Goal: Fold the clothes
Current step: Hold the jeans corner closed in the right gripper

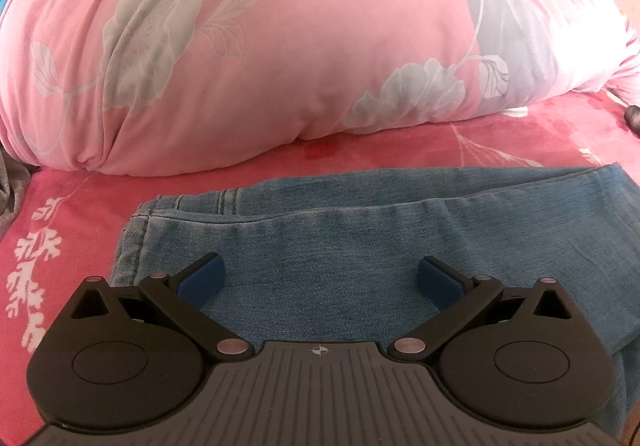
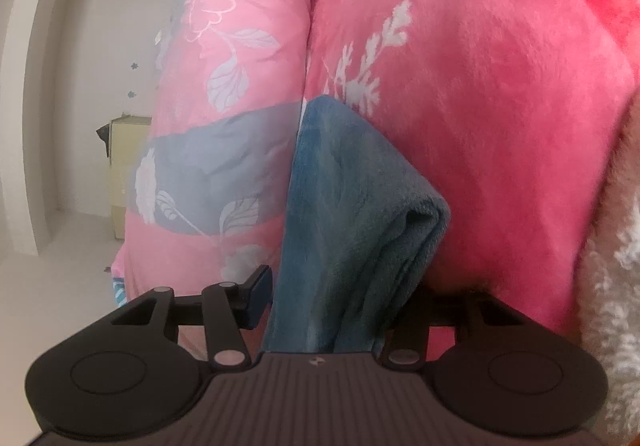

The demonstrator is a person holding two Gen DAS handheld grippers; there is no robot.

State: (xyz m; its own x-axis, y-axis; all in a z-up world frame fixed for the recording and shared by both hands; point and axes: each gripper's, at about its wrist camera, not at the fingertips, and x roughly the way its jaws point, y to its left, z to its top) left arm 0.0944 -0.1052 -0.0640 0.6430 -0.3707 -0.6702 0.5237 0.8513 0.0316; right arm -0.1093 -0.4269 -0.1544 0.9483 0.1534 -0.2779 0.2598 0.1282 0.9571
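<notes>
A pink blanket [image 1: 540,134] carries jeans [image 1: 320,246] at 6 o'clock, quilt [image 1: 260,46] at 12. Left tool [image 1: 322,270] gapes wide above the jeans; right tool [image 2: 344,302] straddles their folded end, grip unclear.

My left gripper [image 1: 322,274] is matt black with blue pads [image 1: 204,274] on the fingers, round caps either side, silvery pivot pins and a ribbed grey deck bearing a small crosshair mark; my right gripper [image 2: 340,306] has the same build and dark pads
</notes>
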